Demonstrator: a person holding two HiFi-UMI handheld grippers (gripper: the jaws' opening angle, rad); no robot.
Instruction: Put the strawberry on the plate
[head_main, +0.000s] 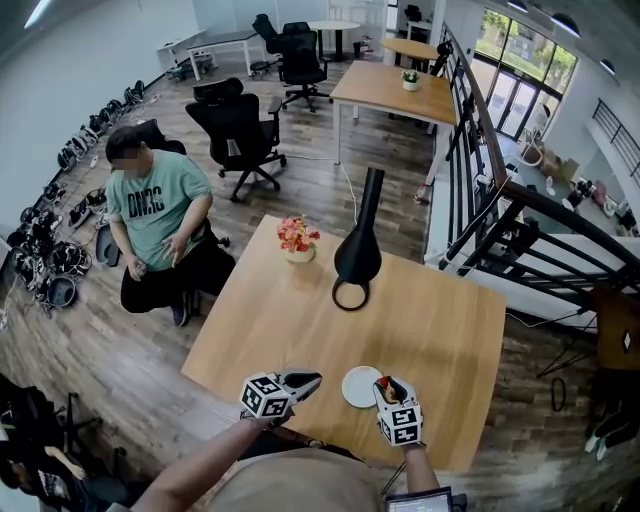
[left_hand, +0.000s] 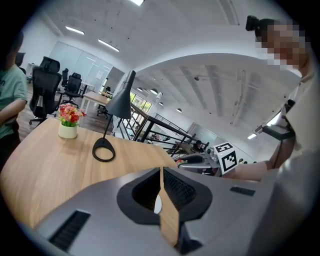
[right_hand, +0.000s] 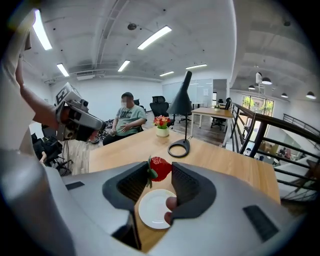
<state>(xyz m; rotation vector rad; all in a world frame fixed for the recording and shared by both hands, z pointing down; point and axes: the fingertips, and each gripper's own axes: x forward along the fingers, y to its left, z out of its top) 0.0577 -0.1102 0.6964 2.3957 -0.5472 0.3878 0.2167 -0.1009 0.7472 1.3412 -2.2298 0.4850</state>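
A red strawberry (right_hand: 162, 169) with green leaves is pinched between the tips of my right gripper (right_hand: 160, 166), which is shut on it. It hangs just above a small white plate (right_hand: 151, 210) on the wooden table (right_hand: 220, 160). In the head view the plate (head_main: 358, 388) lies near the table's front edge, and the right gripper (head_main: 386, 384) holds the strawberry (head_main: 383, 381) over its right rim. My left gripper (head_main: 308, 381) is left of the plate, shut and empty; its own view shows its tips (left_hand: 161, 172) closed together.
A black desk lamp (head_main: 358, 250) with a ring base and a small flower pot (head_main: 298, 240) stand at the table's far side. A person (head_main: 160, 215) sits on the floor beyond the left edge. A black railing (head_main: 520, 215) runs at the right.
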